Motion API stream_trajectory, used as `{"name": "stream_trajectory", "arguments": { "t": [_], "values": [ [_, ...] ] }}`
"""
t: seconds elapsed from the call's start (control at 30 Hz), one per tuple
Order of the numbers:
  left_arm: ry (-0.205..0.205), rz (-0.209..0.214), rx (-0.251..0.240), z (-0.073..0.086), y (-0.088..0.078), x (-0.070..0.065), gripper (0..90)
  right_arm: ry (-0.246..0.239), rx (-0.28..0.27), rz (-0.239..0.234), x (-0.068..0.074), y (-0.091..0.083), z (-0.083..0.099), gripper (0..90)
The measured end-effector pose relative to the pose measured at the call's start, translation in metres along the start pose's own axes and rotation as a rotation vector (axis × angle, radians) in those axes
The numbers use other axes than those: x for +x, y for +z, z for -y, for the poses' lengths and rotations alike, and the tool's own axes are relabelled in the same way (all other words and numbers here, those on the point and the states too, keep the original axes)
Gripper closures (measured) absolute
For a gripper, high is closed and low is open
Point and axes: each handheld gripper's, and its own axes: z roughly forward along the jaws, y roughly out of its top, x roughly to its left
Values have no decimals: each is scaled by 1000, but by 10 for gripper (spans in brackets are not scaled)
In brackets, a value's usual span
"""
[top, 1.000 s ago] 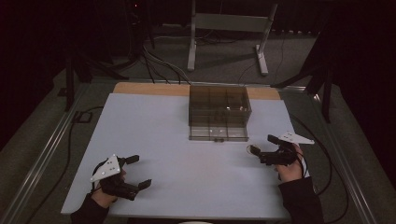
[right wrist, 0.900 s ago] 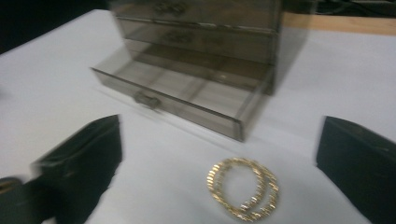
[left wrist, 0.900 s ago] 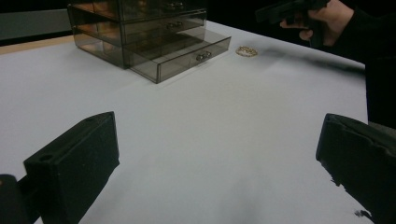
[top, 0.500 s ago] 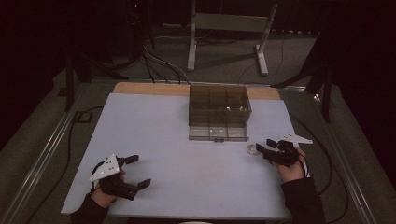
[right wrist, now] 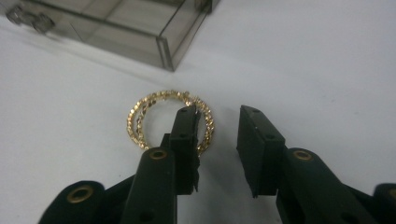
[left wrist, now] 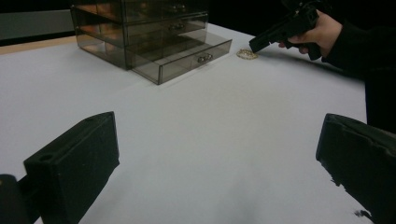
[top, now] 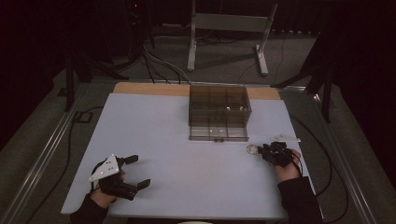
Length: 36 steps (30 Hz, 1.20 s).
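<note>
Bracelet [right wrist: 169, 122] of gold links lies flat on the white table [top: 187, 177] just off the drawer box's [top: 218, 112] open bottom drawer, its near rim between the right gripper [right wrist: 217, 135] jaws, which have just been closing, not yet pinching.

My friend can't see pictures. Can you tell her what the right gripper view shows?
Two black jaws of the right gripper, closing in, straddle one side of a sparkly gold bracelet lying on the white table. A smoky clear drawer box sits behind.
</note>
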Motion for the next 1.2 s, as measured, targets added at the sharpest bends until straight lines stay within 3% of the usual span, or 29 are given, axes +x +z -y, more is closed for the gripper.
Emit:
{"name": "stream_trajectory", "arguments": {
  "t": [0.23, 0.33, 0.4, 0.67, 0.83, 1.2],
  "values": [
    [3, -3, 1, 0, 0, 0, 4, -28, 32, 20, 8, 6, -4, 807],
    [4, -7, 5, 0, 0, -1, 4, 19, 47, 20, 8, 7, -7, 835],
    [6, -6, 3, 0, 0, -1, 4, 22, 50, 35, 8, 7, -8, 856],
    [4, -6, 5, 1, 0, 0, 4, 40, 22, 63, 8, 4, -9, 867],
    [-1, -7, 2, 1, 0, 0, 4, 55, -5, 58, 7, -4, -12, 867],
    [-6, -12, 1, 1, -1, -1, 4, 24, -9, 32, 19, -13, -20, 866]
  ]
}}
